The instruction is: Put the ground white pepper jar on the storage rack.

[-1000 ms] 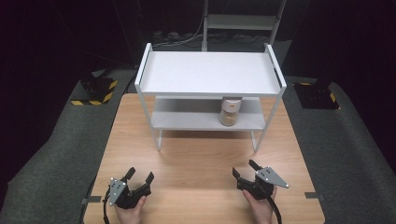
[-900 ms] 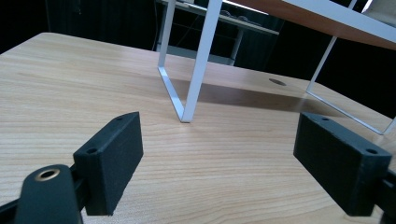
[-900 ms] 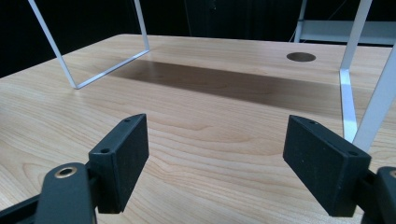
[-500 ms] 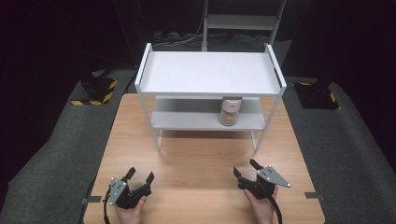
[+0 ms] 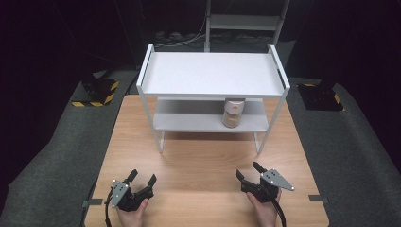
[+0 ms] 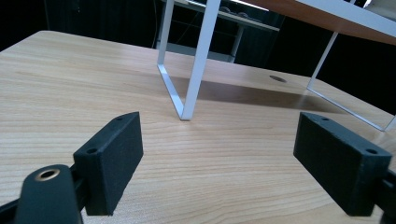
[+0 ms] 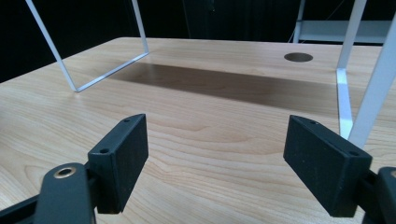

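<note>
A white two-level metal shelf (image 5: 213, 75) stands at the far half of the wooden table (image 5: 208, 156). On its lower level sits a small jar (image 5: 232, 113) with a pale lid and tan contents. My left gripper (image 5: 141, 179) rests near the table's front left, held in a hand, open and holding nothing; its jaws stand wide apart (image 6: 219, 154) facing the shelf's front left leg (image 6: 198, 60). My right gripper (image 5: 249, 171) sits at the front right, likewise open (image 7: 215, 154), with the shelf's right leg (image 7: 373, 93) close ahead.
The shelf's legs and floor rails (image 7: 109, 70) stand on the table between the grippers and the jar. A round cable hole (image 7: 298, 57) is in the tabletop beyond. Grey padded mats (image 5: 47, 165) flank the table. Another white rack (image 5: 246, 21) stands behind.
</note>
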### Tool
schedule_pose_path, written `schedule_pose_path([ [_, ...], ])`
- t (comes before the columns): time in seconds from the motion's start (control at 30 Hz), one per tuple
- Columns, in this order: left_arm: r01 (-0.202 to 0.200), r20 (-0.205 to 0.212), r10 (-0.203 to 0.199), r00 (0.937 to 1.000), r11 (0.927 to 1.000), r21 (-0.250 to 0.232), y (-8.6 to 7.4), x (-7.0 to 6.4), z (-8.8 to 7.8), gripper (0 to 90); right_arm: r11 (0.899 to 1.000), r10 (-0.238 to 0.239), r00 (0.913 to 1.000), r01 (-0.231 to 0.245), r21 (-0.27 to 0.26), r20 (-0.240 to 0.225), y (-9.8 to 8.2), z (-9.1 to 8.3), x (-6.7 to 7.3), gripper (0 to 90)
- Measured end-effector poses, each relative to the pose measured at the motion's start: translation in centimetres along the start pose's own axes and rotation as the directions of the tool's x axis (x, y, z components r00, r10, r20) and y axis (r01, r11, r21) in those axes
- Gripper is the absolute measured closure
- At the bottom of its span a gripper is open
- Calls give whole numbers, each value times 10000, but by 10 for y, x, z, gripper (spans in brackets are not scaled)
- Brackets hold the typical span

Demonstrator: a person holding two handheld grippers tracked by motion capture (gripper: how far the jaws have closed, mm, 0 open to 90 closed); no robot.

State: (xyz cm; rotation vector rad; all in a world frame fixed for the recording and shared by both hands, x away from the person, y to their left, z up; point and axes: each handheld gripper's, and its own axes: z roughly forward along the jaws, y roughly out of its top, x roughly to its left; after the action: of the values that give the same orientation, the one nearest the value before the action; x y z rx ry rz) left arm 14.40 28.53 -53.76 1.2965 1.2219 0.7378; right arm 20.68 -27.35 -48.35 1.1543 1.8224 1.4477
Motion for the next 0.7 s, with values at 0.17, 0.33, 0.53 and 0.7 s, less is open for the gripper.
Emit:
schedule_pose_path([
  [0.17, 5, -3, -5, 10000, 10000, -24, 0, 0, 0, 158, 10000, 25, 10000, -25, 49, -5, -2, -1, 0, 215],
  [0.33, 17, 8, -16, 10000, 10000, -34, -1, 0, 0, 157, 9999, 116, 9999, -117, 59, 38, -6, -2, -1, 214],
  [0.53, -12, 4, 12, 10000, 10000, 17, 0, 0, 0, 158, 9997, 212, 9998, -212, 107, 35, -8, -2, -2, 214],
  [0.7, 5, -3, -5, 10000, 10000, -13, 0, 0, 0, 157, 9998, 180, 9998, -180, 94, 26, -8, -2, -2, 214],
])
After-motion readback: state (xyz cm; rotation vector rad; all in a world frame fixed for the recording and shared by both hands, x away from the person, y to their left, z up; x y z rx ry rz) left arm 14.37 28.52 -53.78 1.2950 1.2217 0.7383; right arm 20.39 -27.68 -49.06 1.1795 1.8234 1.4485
